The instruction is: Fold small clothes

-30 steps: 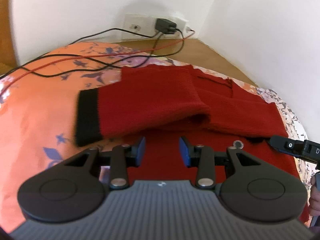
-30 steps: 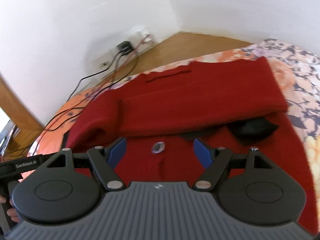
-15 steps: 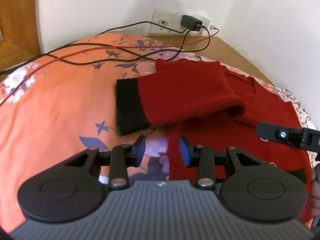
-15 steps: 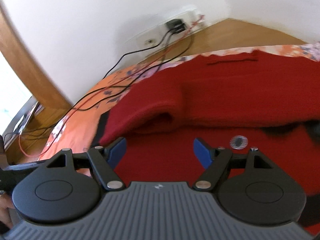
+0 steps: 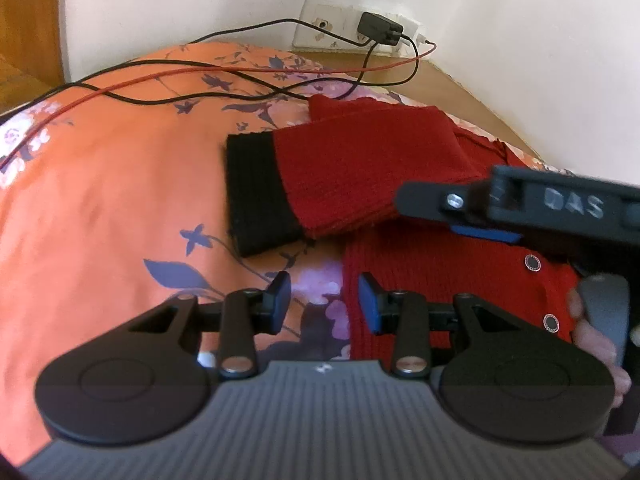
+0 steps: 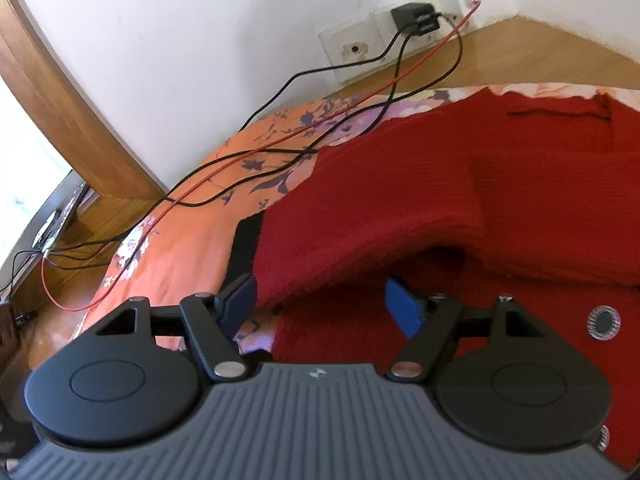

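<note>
The left gripper [image 5: 324, 300] hangs released, jaws apart, over the left edge of the red cardigan [image 5: 400, 312] spread on the orange floral bed [image 5: 100, 200]. The right gripper [image 6: 320, 300], also released, sits at the sleeve [image 5: 352, 176], whose black cuff [image 5: 256, 196] lies on the bedcover. Beyond, cables [image 5: 240, 76] run to a wall socket [image 5: 320, 28].

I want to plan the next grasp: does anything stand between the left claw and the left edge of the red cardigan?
Nothing visible does. The left claw is open over the red cardigan edge on the orange bedspread. The cables lie farther back; the right claw is off to the right.
</note>
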Motion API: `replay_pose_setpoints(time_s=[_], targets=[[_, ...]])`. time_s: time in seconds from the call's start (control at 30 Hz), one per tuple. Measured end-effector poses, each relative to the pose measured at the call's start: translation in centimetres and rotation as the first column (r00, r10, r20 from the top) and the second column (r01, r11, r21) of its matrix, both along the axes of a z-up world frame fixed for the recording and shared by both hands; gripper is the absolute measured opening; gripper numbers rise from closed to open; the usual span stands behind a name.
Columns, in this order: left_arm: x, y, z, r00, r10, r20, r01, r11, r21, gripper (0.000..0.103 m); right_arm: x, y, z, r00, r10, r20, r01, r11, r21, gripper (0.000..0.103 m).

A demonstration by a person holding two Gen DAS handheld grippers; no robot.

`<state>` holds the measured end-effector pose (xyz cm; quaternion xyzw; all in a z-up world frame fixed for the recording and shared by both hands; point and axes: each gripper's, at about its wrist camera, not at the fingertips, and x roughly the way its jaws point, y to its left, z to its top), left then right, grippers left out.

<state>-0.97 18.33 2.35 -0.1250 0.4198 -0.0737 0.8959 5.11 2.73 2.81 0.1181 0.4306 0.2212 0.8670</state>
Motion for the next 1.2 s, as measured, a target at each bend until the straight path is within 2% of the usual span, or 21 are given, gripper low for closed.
replay_pose_setpoints(time_s=[0.07,0.13,0.17,0.23,0.3,0.6,0.87,1.0,1.2], targets=[[0.1,0.1,-0.1,1.000,-0.002,-0.002,0.002,1.000,-0.001,0.039,0.7,0.6,-0.5,1.000,0.006,-0.014,-0.006,1.000,-0.001,0.063],[0.2,0.1,-0.2,1.000,-0.003,-0.005,0.003,1.000,-0.005,0.039,1.3,1.0,-1.1,0.999,0.004,-0.037,-0.004,1.000,0.001,0.047],[0.2,0.1,-0.2,1.000,-0.004,-0.005,0.003,1.000,-0.006,0.039,1.6,1.1,-1.4,0.999,0.000,-0.050,0.000,1.000,0.006,0.043],[0.3,0.1,-0.1,1.000,-0.007,-0.002,0.007,1.000,-0.007,0.039,1.9,1.0,-1.9,0.998,-0.002,-0.068,0.004,1.000,0.028,0.022],[0.2,0.0,-0.1,1.000,-0.010,0.001,0.010,1.000,-0.008,0.039,1.9,0.9,-1.7,0.998,-0.002,-0.062,0.005,0.999,0.045,0.013],[0.1,-0.7,1.1,0.998,-0.036,0.047,0.037,0.999,-0.016,0.039,1.0,-2.2,2.6,0.993,-0.098,0.063,0.088,0.986,0.144,0.009],[0.6,-1.8,1.3,0.995,-0.071,0.071,0.073,0.997,-0.016,0.039,-0.2,-7.4,5.8,0.956,-0.254,0.149,0.219,0.951,0.218,0.009],[1.1,-2.5,1.2,0.992,-0.097,0.080,0.099,0.995,-0.019,0.039,-0.7,-10.2,5.5,0.932,-0.336,0.140,0.297,0.924,0.239,0.009],[2.1,-3.5,1.0,0.988,-0.131,0.088,0.133,0.991,-0.017,0.039,-0.8,-13.4,2.6,0.901,-0.427,0.073,0.403,0.887,0.225,0.009]])
